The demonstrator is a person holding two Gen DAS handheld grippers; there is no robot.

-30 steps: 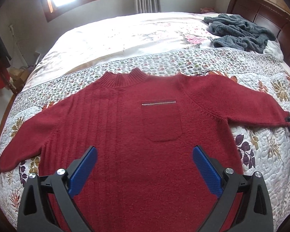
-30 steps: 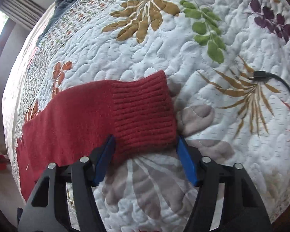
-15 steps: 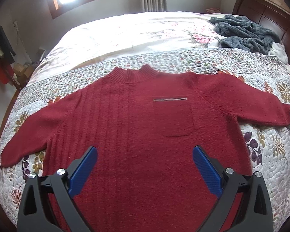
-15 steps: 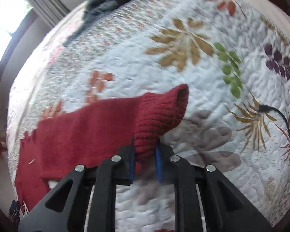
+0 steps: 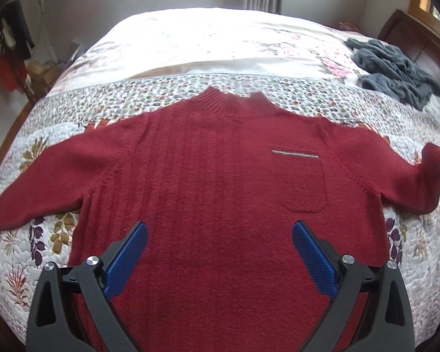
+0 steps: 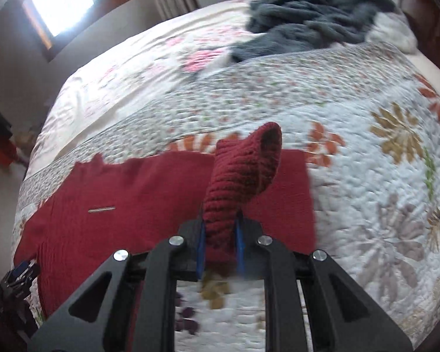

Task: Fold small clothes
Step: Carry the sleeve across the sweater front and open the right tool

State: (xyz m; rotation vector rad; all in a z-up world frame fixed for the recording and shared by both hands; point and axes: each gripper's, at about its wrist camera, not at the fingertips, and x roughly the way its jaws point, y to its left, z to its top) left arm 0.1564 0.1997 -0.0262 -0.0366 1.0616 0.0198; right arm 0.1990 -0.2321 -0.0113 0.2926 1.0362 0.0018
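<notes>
Red sweater (image 5: 220, 176) lies flat, front up, on the quilted bed (image 5: 58, 135). Your right gripper (image 6: 220, 252) is clamped on its ribbed cuff (image 6: 243, 170), raised; your left gripper (image 5: 220, 258) hovers wide apart, empty.

One red sweater (image 5: 214, 193), one grey blanket (image 5: 396, 70), one quilt (image 5: 190, 94) and two windows are counted on and around one bed.

Bed (image 5: 190, 44) under a floral quilt (image 5: 38, 234), red sweater (image 5: 220, 190) spread flat mid-bed, grey garment (image 5: 396, 70) heaped near the headboard corner
</notes>
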